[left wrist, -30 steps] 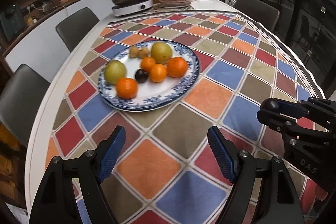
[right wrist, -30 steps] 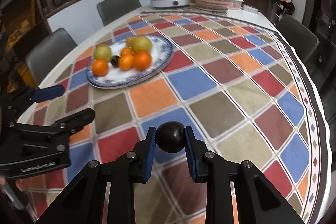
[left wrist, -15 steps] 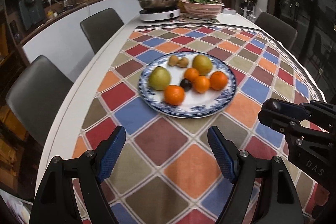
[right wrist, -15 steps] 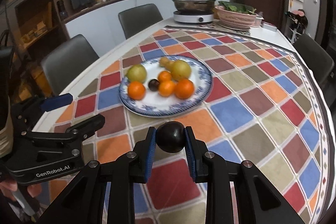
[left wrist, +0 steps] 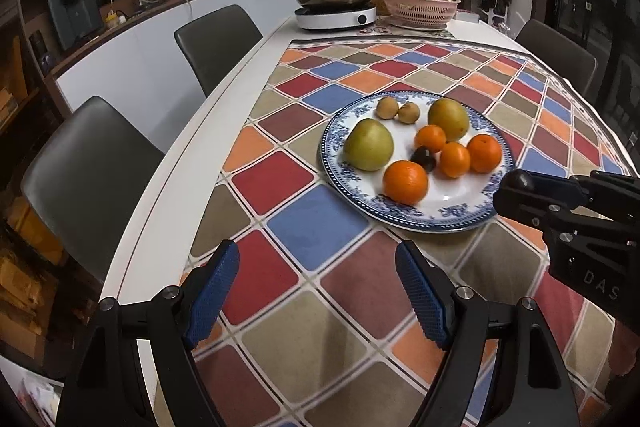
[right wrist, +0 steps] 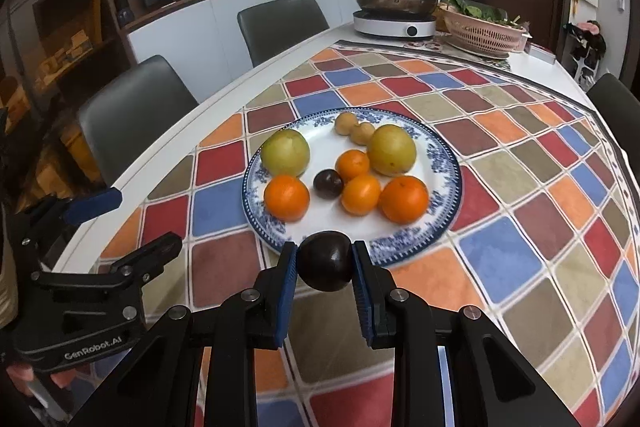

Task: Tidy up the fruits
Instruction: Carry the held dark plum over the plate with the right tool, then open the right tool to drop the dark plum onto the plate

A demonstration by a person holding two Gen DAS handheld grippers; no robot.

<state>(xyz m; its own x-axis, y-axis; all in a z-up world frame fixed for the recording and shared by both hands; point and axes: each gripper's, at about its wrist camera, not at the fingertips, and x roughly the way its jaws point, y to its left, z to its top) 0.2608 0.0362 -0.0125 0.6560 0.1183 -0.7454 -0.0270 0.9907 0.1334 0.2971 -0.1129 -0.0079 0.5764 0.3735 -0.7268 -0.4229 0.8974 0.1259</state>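
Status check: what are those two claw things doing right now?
Right hand-held gripper shut on dark plum. Left hand-held gripper open, empty. Fruit plate just ahead; nothing in the way.

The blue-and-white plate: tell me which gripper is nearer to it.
Right. The right gripper, shut on a dark plum, sits at the near rim of the plate. The left gripper, open and empty, is farther back over the tablecloth.

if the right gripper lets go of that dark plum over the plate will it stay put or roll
Probably rolls a bit: the dark plum is round and glossy, pinched between the right gripper pads. The plate has a raised rim, and the oranges nearby would likely stop it. Its skin looks smooth, perhaps slippery.
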